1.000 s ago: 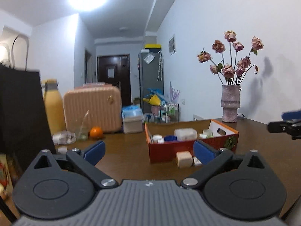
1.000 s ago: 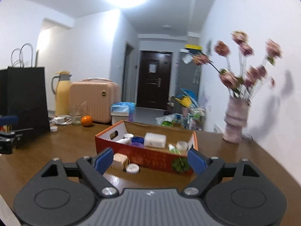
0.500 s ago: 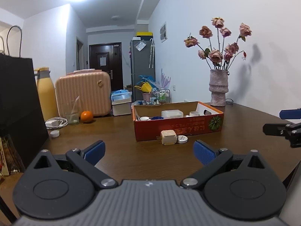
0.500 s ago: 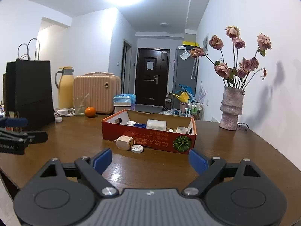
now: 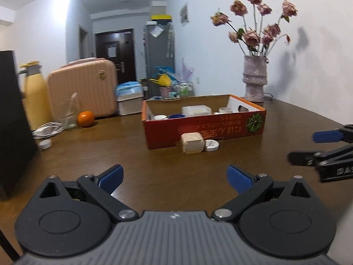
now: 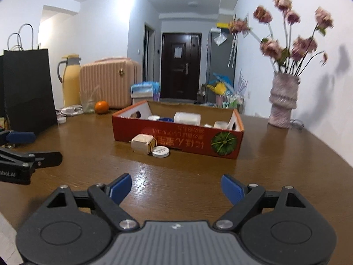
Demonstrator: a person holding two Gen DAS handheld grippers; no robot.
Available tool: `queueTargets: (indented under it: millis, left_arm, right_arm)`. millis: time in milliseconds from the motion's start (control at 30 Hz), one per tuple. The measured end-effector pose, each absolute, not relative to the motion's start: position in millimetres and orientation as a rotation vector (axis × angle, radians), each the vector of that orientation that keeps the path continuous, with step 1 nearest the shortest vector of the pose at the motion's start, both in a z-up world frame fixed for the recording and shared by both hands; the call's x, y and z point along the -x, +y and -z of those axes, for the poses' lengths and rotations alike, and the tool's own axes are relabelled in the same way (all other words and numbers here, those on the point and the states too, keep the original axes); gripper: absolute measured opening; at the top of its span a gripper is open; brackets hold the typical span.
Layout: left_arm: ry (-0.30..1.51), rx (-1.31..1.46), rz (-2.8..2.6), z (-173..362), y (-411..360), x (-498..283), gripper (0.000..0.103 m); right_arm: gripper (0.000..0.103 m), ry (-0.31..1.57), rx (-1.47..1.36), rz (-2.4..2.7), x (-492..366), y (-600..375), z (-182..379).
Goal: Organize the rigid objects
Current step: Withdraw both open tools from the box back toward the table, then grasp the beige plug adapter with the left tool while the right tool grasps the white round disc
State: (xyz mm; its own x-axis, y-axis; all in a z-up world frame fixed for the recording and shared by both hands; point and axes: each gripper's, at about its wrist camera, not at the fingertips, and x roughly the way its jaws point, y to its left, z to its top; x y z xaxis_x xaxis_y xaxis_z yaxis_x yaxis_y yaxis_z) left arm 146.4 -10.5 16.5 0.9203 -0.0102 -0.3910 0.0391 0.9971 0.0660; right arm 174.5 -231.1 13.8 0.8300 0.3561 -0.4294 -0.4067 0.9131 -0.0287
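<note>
A red cardboard box (image 5: 205, 130) (image 6: 189, 141) stands on the brown table and holds several small white containers and a blue lid. In front of its near wall sit a beige cube-shaped box (image 5: 192, 142) (image 6: 142, 143) and a flat round white lid (image 5: 211, 145) (image 6: 161, 151), touching each other. My left gripper (image 5: 175, 176) is open over bare tabletop, well short of them, with nothing between its fingers. My right gripper (image 6: 176, 187) is open too and empty, also short of the box. Each gripper shows at the other view's edge.
At the far left stand a black paper bag (image 6: 26, 88), a yellow thermos (image 6: 70, 77), a pink suitcase (image 5: 83, 88), a glass (image 5: 67, 112), an orange (image 5: 86, 118), white cables and a small white cap (image 5: 45, 143). A vase of dried roses (image 6: 283, 101) stands far right.
Both grippers have sunk and tilted down toward the table; more tabletop shows and the ceiling light has left the top. The box, cube and lid lie where they were. Both jaws stayed wide.
</note>
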Motion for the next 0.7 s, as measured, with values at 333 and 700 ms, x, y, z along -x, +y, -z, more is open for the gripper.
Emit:
queueTargets:
  millis: [333,700]
  left_arm:
    - [0.539,-0.049,0.039,6.2,-26.6,-284.2,0.091]
    - [0.658,0.186,0.061,33.7,-12.7,-357.3,0.072]
  right_arm:
    - [0.087,0.513,0.137,-0.395,-264.9,-211.4,2.1]
    - [0.086,0.515,0.202,-0.433,-318.9,-199.5,5.9]
